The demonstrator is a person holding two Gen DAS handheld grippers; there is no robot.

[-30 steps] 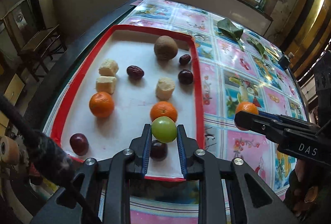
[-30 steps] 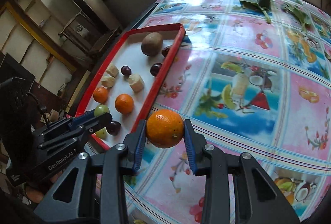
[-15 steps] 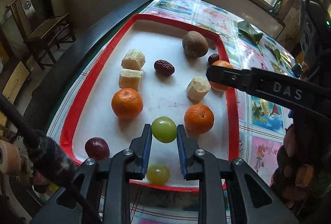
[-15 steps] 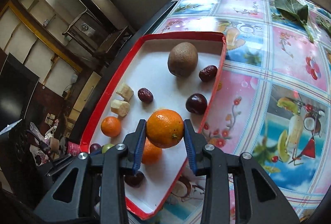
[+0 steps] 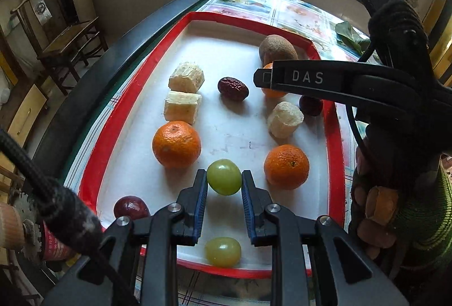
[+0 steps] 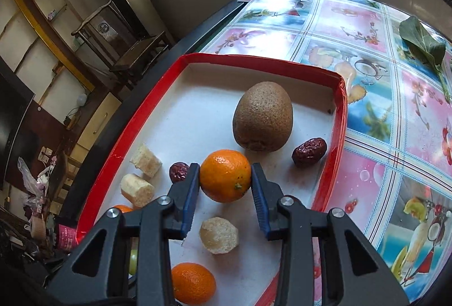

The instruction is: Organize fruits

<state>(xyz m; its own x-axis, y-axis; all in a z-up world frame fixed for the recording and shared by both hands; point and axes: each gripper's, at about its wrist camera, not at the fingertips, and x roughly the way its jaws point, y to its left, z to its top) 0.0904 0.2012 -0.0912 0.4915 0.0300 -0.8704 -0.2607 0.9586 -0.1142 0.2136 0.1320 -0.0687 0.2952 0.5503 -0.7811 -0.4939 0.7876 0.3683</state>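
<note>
A green grape (image 5: pixel 224 177) is gripped between the fingers of the left gripper (image 5: pixel 224 187), above the near end of the red-rimmed tray (image 5: pixel 132 85). A mandarin (image 6: pixel 225 179) is gripped by the right gripper (image 6: pixel 225 187), held over the tray's middle, just in front of the kiwi (image 6: pixel 262 116).

For a tidy result, each fruit is best lowered beside its own kind before the fingers are opened: the grape near the second green grape (image 5: pixel 223 251) at the near rim, the mandarin near the two mandarins (image 5: pixel 176 143) already lying there. A low release is advised, since round fruit is likely to roll.

Within the tray are also seen three pale cane pieces (image 5: pixel 186 77), two wrinkled red dates (image 5: pixel 233 88) and two dark grapes (image 5: pixel 131 207). A green leaf (image 6: pixel 422 43) lies on the patterned worktop (image 6: pixel 395 136), well apart.
</note>
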